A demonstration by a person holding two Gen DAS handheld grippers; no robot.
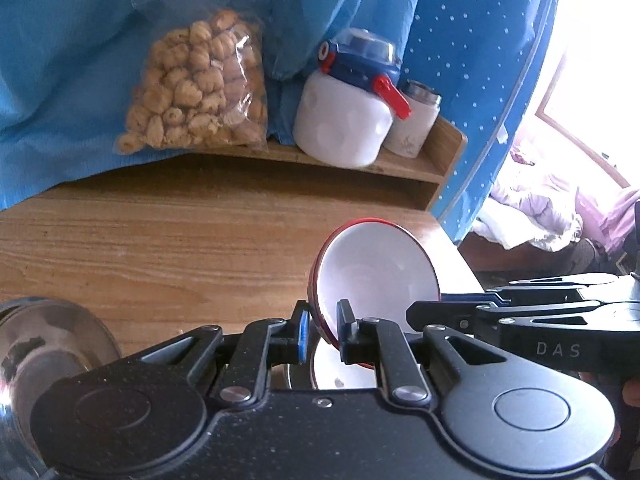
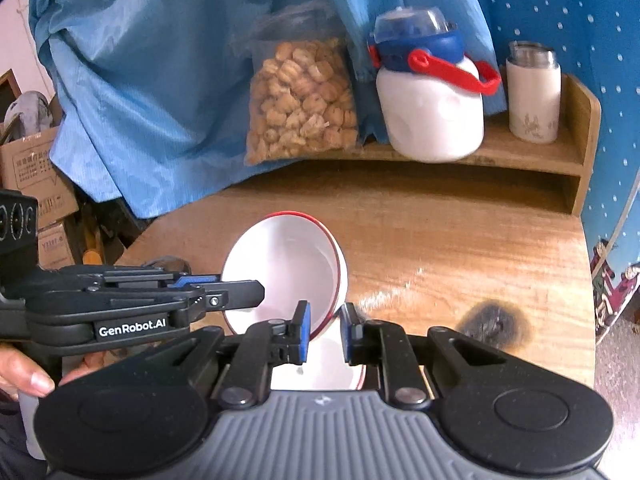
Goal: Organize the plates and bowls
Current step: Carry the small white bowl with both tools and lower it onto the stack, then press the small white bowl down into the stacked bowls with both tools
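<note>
Left wrist view — both hand-held grippers pinch one glossy, red-rimmed white bowl, tilted above grained wood.

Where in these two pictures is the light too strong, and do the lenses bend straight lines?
Left wrist view: the window at right is overexposed, washing out the bedding below it; the shelf edge curves from fisheye distortion. Right wrist view: lighting is more even, with glare streaks on the table; the corners are dark and the shelf bows.

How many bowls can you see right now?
3: a red-rimmed white bowl tilted, pinched by both grippers; another white one directly beneath it; a steel bowl at the table's left. More may be hidden below.
</note>
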